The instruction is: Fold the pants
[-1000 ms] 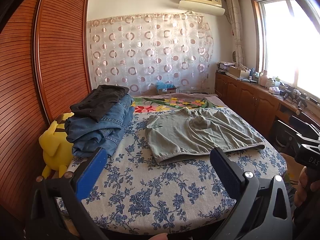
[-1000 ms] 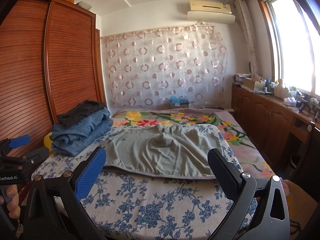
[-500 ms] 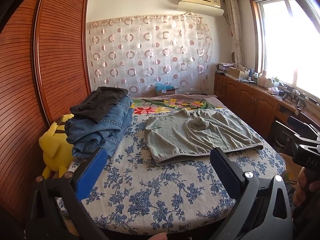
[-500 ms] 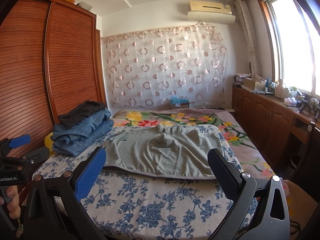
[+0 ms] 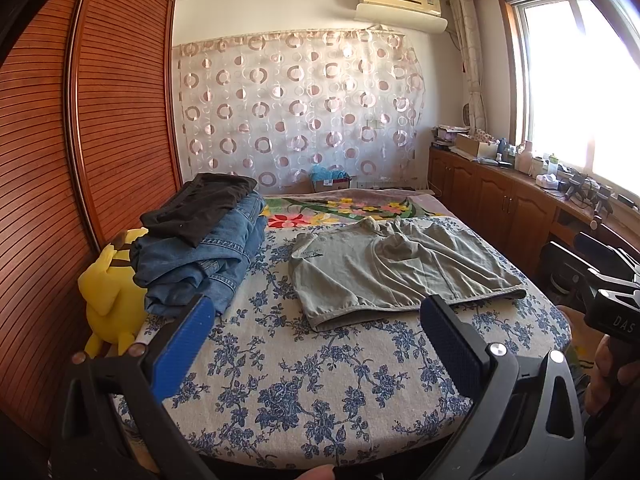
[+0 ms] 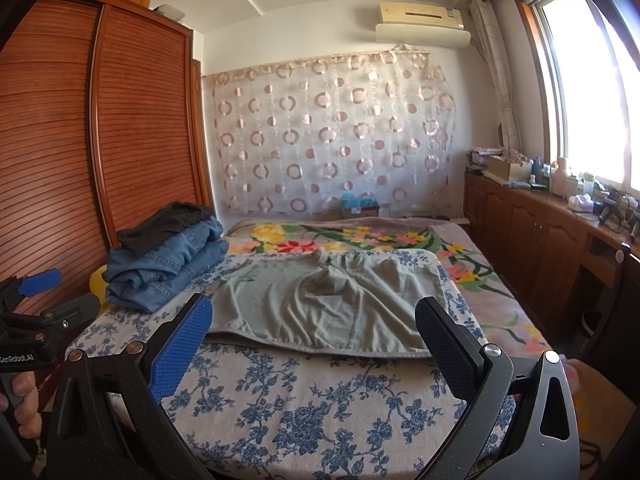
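Observation:
Grey-green pants (image 5: 396, 268) (image 6: 320, 308) lie spread flat on the blue-flowered bed cover (image 5: 320, 380) (image 6: 320, 400), waistband toward me. My left gripper (image 5: 316, 344) hovers open above the near edge of the bed, short of the pants, nothing between its blue pads. My right gripper (image 6: 314, 340) is open too, just in front of the waistband, holding nothing. Each gripper also shows at the edge of the other's view, held by a hand.
A stack of folded jeans with a black garment on top (image 5: 200, 240) (image 6: 168, 256) sits at the bed's left, beside a yellow plush toy (image 5: 112, 288). A wooden wardrobe (image 5: 80, 160) lines the left wall. Low cabinets with clutter (image 5: 520, 200) run under the window on the right.
Both views have shifted only slightly; the pants and the stack lie as before. Both grippers stay open.

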`<state>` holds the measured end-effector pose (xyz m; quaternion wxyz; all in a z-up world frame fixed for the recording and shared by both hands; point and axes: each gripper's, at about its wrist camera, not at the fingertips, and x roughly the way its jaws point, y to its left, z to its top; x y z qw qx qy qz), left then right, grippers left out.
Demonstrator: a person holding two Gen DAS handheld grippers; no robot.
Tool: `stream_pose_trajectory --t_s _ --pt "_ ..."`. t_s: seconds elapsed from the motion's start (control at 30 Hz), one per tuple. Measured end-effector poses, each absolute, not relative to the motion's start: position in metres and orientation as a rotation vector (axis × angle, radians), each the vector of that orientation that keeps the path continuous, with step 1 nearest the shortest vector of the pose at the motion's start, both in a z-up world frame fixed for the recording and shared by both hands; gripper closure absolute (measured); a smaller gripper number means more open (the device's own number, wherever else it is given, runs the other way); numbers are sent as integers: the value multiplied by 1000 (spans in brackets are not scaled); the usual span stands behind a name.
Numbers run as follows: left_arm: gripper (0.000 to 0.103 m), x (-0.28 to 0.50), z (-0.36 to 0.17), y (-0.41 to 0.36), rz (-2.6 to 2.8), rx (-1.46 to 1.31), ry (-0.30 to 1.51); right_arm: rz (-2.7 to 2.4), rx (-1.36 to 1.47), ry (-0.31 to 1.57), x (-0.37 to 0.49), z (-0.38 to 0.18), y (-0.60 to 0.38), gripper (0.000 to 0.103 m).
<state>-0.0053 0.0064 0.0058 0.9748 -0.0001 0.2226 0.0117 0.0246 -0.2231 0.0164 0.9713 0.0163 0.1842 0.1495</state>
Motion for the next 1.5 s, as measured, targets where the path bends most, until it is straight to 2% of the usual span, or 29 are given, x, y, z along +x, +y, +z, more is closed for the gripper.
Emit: stream_pose_trajectory --t_s 1.0,1.5 --pt "0 -8 2 5 14 -3 461 301 33 372 25 15 -224 0" --pt "0 22 -41 15 -28 -34 574 289 35 436 25 -4 -232 0"
